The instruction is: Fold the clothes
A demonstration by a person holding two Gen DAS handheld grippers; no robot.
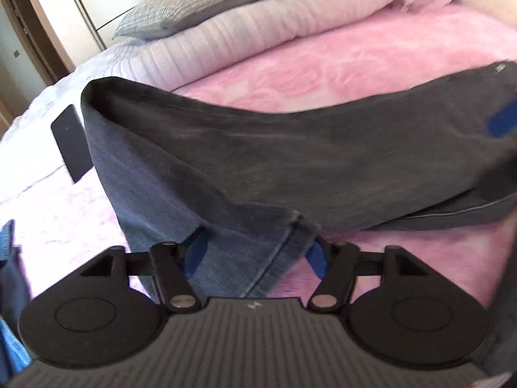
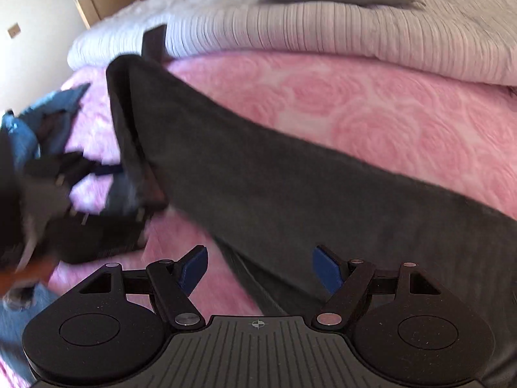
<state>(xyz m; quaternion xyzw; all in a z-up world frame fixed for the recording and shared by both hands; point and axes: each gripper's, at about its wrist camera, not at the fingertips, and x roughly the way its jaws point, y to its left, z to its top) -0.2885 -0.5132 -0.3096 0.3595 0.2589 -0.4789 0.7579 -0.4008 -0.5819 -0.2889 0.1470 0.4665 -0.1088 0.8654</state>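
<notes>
So there's a pair of dark grey jeans (image 1: 290, 161) stretched long across the pink rose-patterned blanket (image 1: 339, 64) on the bed, one end bunched up and lifted a bit near the far left in the left wrist view. The left gripper (image 1: 257, 252) sits right at the hem end of a leg, and its blue pads (image 1: 195, 253) are spread wide with the denim lying between them, not squeezed. Same deal on the other side: the right gripper (image 2: 260, 266) has its jaws spread apart too, blue pads (image 2: 326, 268) well separated, with the jeans (image 2: 274, 194) running diagonally from between them up toward the top left. In the right wrist view the left gripper (image 2: 97, 200) shows up as a blurry black shape at the far end of the fabric, too smeared to read how it meets the cloth. A black phone (image 1: 71, 145) lies flat on the blanket just beside the raised end of the jeans. Behind all that there's a folded lilac ribbed quilt (image 1: 242, 38) piled at the head of the bed with a grey pillow (image 1: 200, 3) on top. Some lighter blue denim (image 2: 48, 116) sits off to the left edge.
</notes>
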